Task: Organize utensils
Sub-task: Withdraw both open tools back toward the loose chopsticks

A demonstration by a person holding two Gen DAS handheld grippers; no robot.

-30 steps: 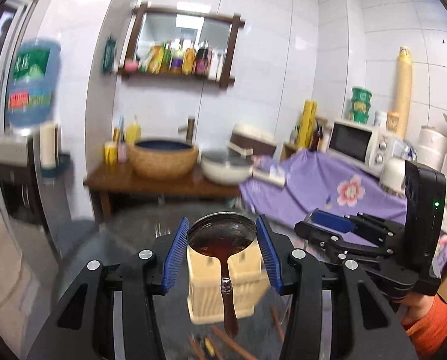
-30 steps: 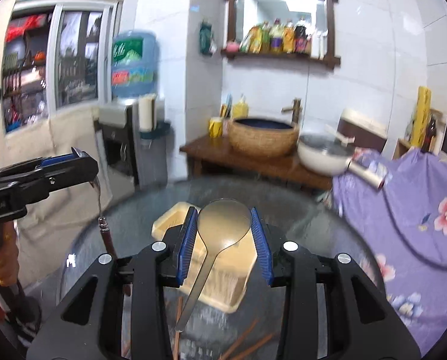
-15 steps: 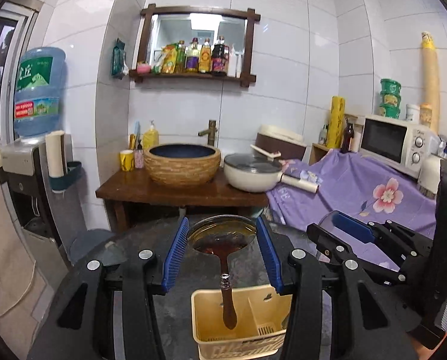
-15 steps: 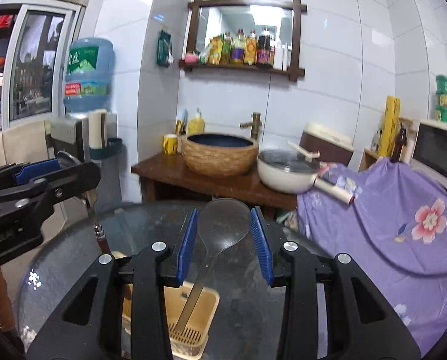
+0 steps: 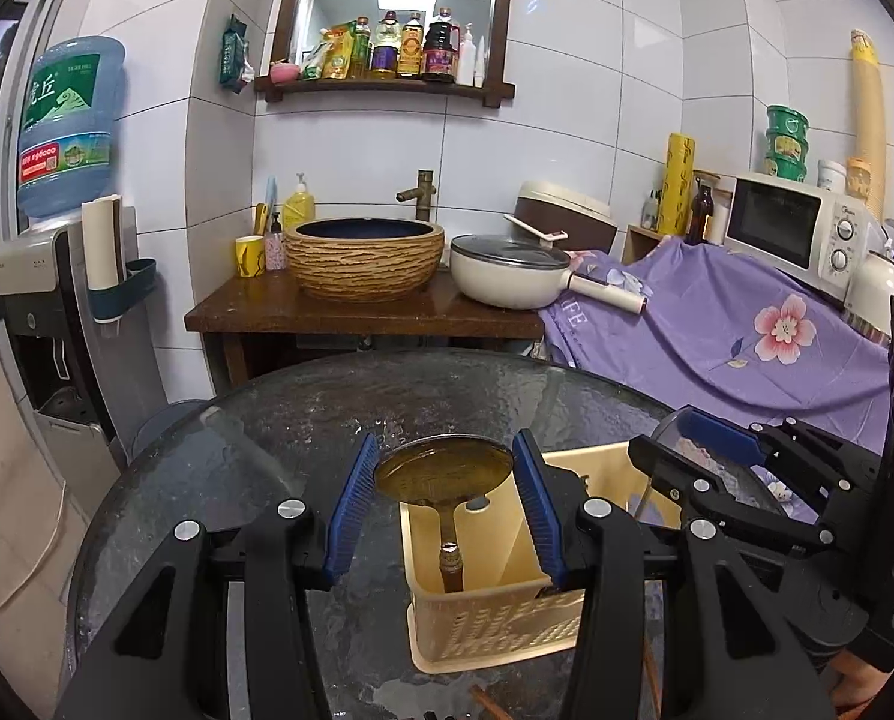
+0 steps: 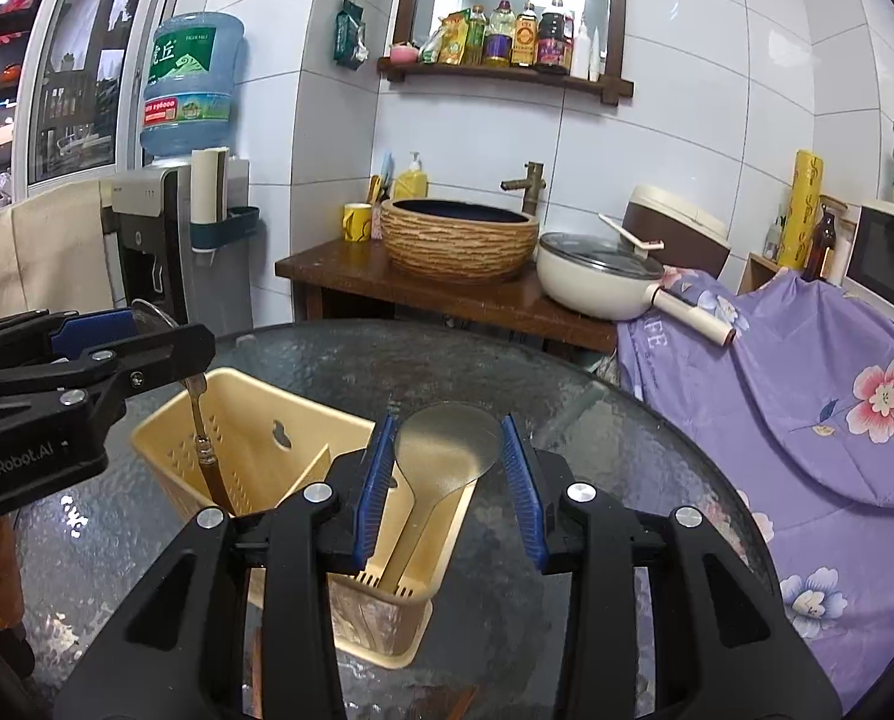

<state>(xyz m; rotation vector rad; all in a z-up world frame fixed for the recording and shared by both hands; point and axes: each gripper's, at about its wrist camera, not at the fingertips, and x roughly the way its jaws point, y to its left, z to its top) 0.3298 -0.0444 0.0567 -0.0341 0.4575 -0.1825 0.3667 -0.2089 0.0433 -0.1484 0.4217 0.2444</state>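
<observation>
Your left tongs (image 5: 444, 501) are clamped on the brown-handled ladle (image 5: 444, 471), its handle hanging straight down into the left compartment of the yellow utensil caddy (image 6: 255, 450) on the glass counter (image 6: 597, 420). Your right tongs (image 6: 447, 480) grip the steel spoon (image 6: 447, 450), its handle already in the right compartment.

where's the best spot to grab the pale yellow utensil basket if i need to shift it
Grip the pale yellow plastic utensil basket by its bare back rim, coming from above: the wall is thin and upright, and both compartments already hold ladle handles, so avoid the middle divider.
</observation>
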